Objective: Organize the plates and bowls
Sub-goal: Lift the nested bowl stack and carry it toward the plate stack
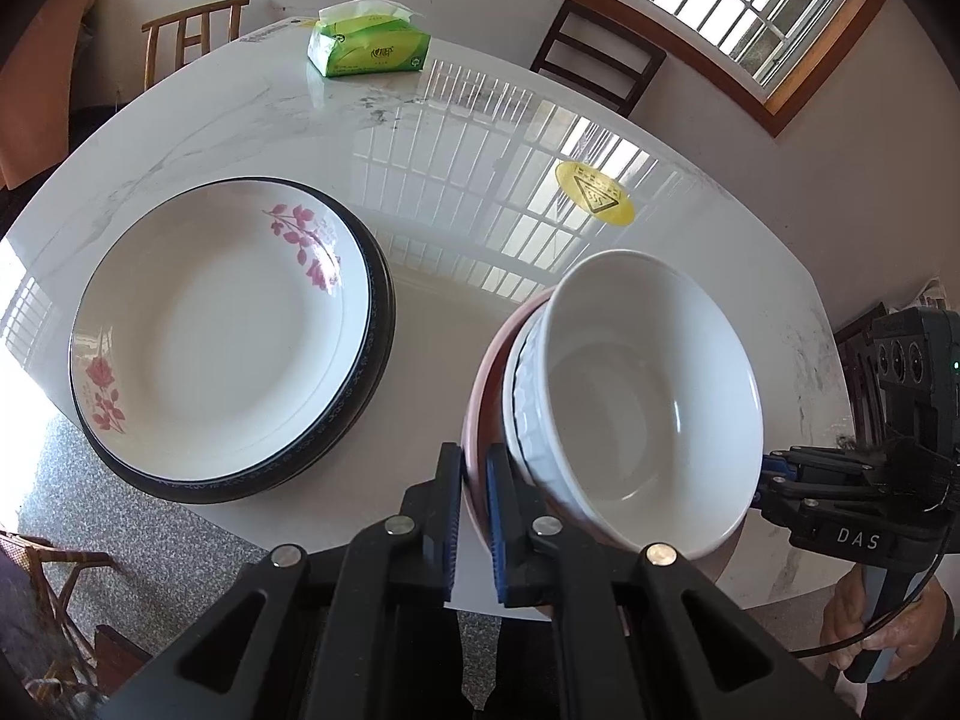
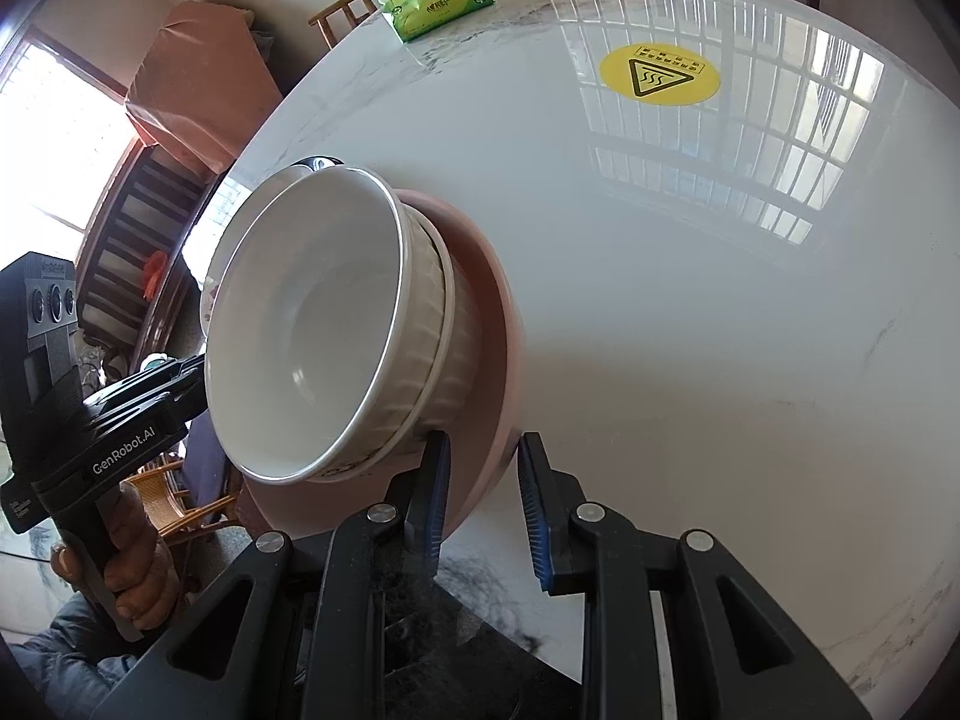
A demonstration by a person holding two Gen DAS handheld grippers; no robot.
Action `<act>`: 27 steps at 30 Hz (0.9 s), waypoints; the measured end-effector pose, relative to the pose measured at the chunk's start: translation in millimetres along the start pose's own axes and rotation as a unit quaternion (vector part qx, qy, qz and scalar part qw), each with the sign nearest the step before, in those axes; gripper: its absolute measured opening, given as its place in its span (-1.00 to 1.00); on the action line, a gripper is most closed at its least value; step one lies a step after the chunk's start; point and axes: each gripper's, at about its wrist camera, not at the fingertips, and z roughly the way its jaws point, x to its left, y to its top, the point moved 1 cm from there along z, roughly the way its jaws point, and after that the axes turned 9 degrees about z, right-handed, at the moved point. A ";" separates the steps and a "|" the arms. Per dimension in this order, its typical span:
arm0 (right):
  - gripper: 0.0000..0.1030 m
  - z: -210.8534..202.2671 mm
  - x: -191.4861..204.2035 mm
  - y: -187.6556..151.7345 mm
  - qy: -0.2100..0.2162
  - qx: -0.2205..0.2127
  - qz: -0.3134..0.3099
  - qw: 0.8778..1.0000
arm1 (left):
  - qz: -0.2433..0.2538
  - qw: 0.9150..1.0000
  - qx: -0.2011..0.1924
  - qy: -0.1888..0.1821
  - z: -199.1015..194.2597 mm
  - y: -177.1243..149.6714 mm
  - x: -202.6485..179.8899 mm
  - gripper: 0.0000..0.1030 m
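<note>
left gripper (image 1: 474,516) clamps the rim of the wide pink ceramic bowl (image 1: 480,420) (two white ribbed bowls (image 1: 648,384) nested inside); right gripper (image 2: 483,498) stands open astride the opposite rim.

lower plate (image 1: 372,360) mostly covered, sticker (image 2: 659,73) text too small

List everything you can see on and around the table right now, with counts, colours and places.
white bowls: two, nested, tilted, inside the pink bowl
pink bowl: one, pink, near table edge, rim between both grippers' fingers
floral plate: one, white with pink flowers, on the dark-rimmed plate
dark-rimmed plate: one, black-blue rim, table's left part
tissue pack: one, green, far table edge
warning sticker: one, yellow, on the tabletop
table: one, white marble, glossy
chairs: several, wooden, around the table
left gripper: black, blue pads, shut on the pink rim
right gripper: black, wider gap, straddling the rim
hand: holding the left gripper's handle
</note>
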 end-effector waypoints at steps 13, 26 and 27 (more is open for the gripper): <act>-0.52 -2.3 -11.5 -8.9 0.042 -0.002 0.037 0.998 | 0.019 0.999 -0.019 0.035 -6.6 3.7 -20.4 -0.90; -0.52 -8.2 -14.2 -10.9 0.065 -0.010 0.050 0.997 | 0.028 0.998 -0.038 0.050 -19.6 9.4 -33.0 -0.90; -0.52 -8.4 -14.8 -11.5 0.066 -0.011 0.051 0.996 | 0.029 0.998 -0.038 0.050 -20.0 9.7 -33.7 -0.90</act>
